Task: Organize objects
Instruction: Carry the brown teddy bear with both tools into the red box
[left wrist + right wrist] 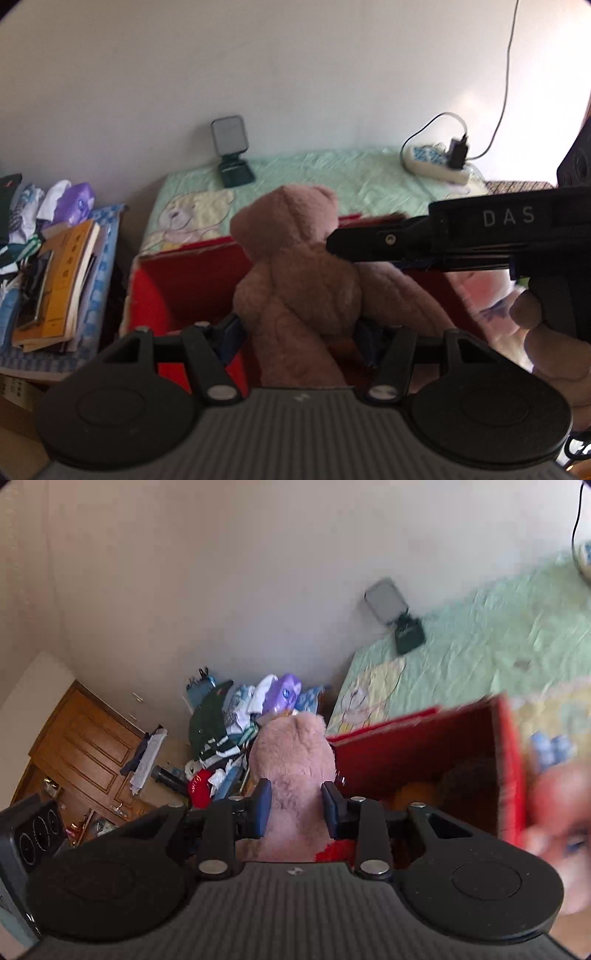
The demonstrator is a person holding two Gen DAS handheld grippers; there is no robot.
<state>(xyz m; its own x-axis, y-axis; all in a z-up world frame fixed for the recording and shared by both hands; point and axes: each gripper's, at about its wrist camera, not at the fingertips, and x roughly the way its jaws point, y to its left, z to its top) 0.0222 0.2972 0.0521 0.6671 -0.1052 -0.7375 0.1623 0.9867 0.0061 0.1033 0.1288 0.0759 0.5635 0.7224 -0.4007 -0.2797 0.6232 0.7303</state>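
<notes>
Nearest to us, our left gripper (pixel 299 332) is clenched on the lower body of a brown teddy bear (pixel 295 266), its blue pads pressed into the plush from either side; our right gripper (pixel 295 805) grips the same bear (pixel 291 771) higher up, and in the left wrist view it reaches in from the right, fingers (pixel 354 243) against the bear's shoulder, with a hand (pixel 543 325) on its handle. The bear hangs upright between the two grippers over the open red box (pixel 162 291); whether it touches the box we cannot tell. Inside the box, in the right wrist view, something orange (pixel 410 794) lies blurred. Left of the box sits a stack of books (pixel 62 280) with clothes and bags (pixel 48 206) behind. Beyond the box spreads a pale green cover (pixel 332 173), bearing a small mirror on a stand (pixel 231 151) and a power strip (pixel 436 162) by the wall.
</notes>
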